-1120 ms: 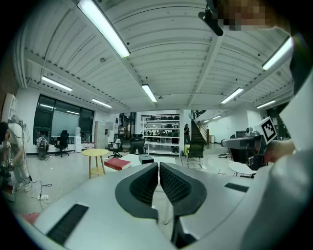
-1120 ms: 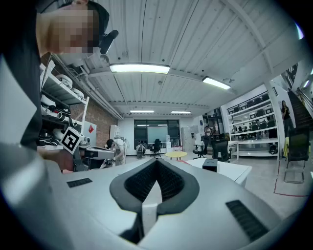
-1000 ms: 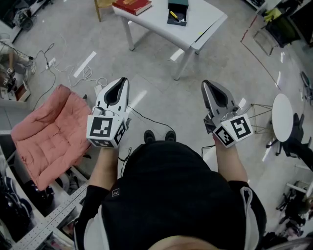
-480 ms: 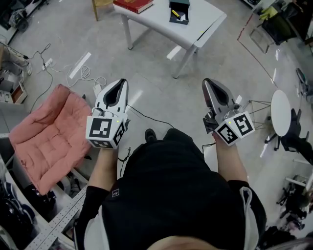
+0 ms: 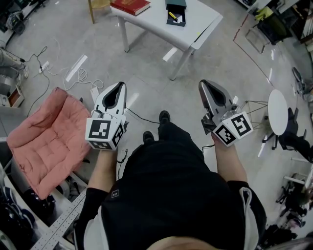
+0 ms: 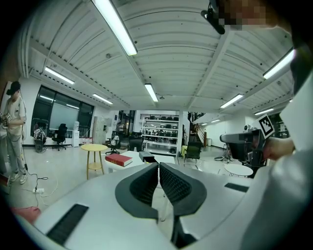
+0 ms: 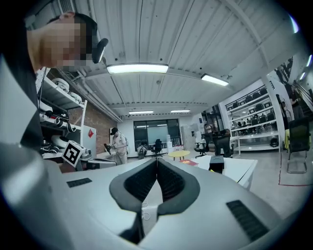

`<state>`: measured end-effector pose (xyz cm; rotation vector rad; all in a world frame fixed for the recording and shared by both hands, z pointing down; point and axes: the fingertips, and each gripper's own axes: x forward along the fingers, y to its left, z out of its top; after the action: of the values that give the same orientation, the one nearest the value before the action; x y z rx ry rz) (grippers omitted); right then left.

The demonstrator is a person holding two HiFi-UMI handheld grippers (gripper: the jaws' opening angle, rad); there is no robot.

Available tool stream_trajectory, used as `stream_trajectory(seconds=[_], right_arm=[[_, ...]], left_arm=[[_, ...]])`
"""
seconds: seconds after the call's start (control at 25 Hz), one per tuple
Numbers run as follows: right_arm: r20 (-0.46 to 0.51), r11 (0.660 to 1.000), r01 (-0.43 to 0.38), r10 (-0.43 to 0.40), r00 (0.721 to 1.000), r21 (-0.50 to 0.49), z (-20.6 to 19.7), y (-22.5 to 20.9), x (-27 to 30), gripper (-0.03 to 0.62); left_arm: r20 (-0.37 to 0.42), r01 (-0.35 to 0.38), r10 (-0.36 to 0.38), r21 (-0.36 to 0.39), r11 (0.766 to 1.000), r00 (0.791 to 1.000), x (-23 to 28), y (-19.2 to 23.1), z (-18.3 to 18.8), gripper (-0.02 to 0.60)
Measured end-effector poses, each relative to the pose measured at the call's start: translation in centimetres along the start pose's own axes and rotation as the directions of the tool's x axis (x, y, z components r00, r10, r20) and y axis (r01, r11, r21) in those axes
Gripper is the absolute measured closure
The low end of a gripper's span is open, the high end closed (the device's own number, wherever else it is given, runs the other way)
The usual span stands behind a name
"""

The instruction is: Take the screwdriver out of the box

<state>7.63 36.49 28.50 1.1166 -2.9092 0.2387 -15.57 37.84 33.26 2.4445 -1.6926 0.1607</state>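
Observation:
A dark open box (image 5: pixel 176 10) stands on the white table (image 5: pixel 156 24) at the top of the head view, with the screwdriver's yellow handle (image 5: pixel 172 15) showing inside it. A red book (image 5: pixel 130 5) lies to its left. My left gripper (image 5: pixel 122 84) and right gripper (image 5: pixel 202 83) are held out level over the floor, well short of the table, both shut and empty. In the left gripper view the box (image 6: pixel 146 156) sits beyond the shut left gripper (image 6: pixel 159 165). The right gripper view shows the box (image 7: pixel 215 163) to the right of the right gripper (image 7: pixel 157 160).
A pink cushion (image 5: pixel 44 141) lies on the floor at left, with cables (image 5: pixel 85 73) beyond it. A small round white table (image 5: pixel 278 110) stands at right. A yellow round table (image 6: pixel 94 147) and a standing person (image 6: pixel 14 127) are off to the left.
The person has stepped toward the table, one foot now forward. Both grippers travelled along, still shut. The cushion has slid lower in the head view.

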Motion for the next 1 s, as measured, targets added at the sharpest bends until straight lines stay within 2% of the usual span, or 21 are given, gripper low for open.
stream_trajectory(seconds=[0.24, 0.52, 1.0], right_arm=[[0.005, 1.000, -0.003, 0.003, 1.000, 0.023, -0.4, -2.4, 1.4, 0.565], [0.008, 0.999, -0.017, 0.016, 1.000, 0.040, -0.3, -7.6, 3.7, 0.565], [-0.008, 0.994, -0.046, 0.047, 0.999, 0.104, -1.0, -20.3, 7.9, 0.565]], left_arm=[[-0.018, 0.005, -0.005, 0.020, 1.000, 1.000, 2.6, 0.3, 0.3, 0.558], [-0.040, 0.016, -0.015, 0.026, 1.000, 0.999, 8.4, 0.1, 1.5, 0.557], [-0.091, 0.025, -0.021, 0.042, 0.999, 0.996, 22.0, -1.6, 3.2, 0.557]])
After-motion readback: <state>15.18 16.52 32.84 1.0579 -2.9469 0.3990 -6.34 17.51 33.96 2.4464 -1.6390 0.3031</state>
